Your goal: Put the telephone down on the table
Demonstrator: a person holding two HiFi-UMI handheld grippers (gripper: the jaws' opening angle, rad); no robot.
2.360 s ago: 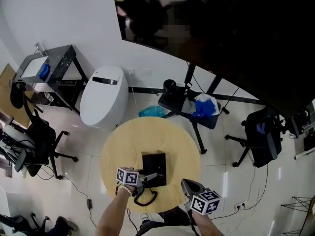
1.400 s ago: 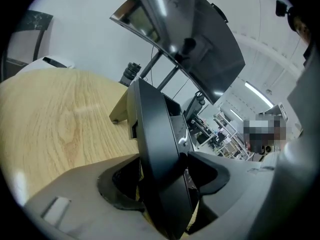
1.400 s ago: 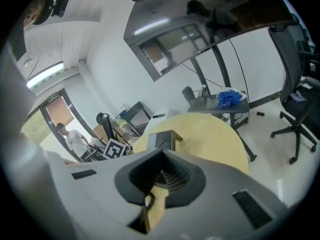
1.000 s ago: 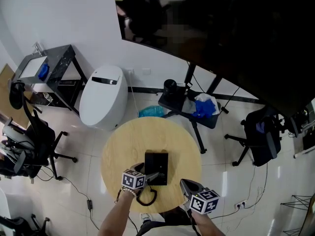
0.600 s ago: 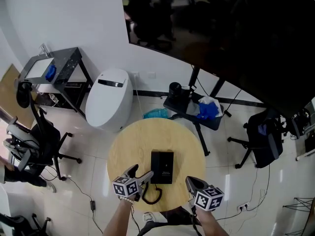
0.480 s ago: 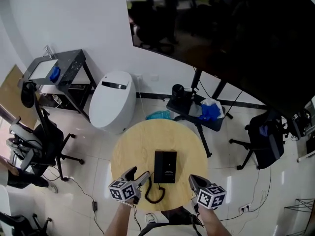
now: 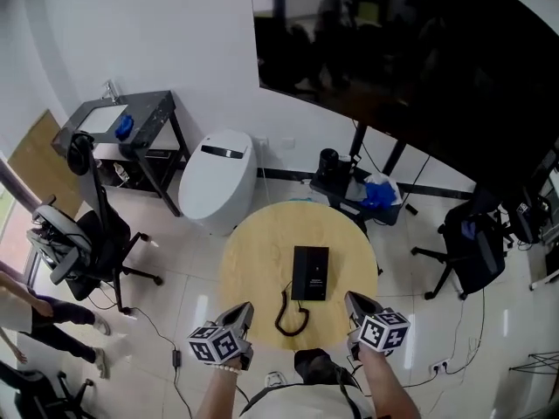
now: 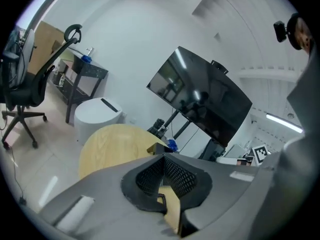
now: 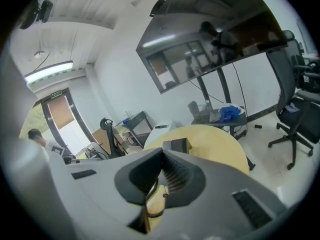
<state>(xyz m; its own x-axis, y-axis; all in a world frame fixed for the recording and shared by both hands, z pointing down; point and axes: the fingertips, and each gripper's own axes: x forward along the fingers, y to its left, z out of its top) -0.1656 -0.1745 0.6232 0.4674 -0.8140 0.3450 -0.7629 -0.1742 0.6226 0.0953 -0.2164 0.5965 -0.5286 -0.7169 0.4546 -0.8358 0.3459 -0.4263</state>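
The black telephone (image 7: 310, 273) lies flat on the round wooden table (image 7: 262, 251), and its black cord (image 7: 292, 314) curls toward the near edge. My left gripper (image 7: 244, 311) hangs shut and empty off the table's near left edge, clear of the phone. In the left gripper view its jaws (image 8: 162, 156) meet with nothing between them. My right gripper (image 7: 355, 301) is at the near right edge, also apart from the phone. The right gripper view shows the right gripper (image 9: 162, 152) closed tip to tip, with the telephone (image 9: 177, 145) on the table (image 9: 215, 139) beyond.
Behind the table stand a white rounded unit (image 7: 217, 177) and a low dark stand with a blue bag (image 7: 371, 190). A black side table (image 7: 131, 120) and office chair (image 7: 92, 234) are at left, another chair (image 7: 472, 247) at right. A large dark screen (image 7: 410, 51) hangs on the wall.
My left gripper has let go at the phone's near left side, drawn back off the table edge and shut its jaws. The right gripper rose slightly. The phone stays on the table.
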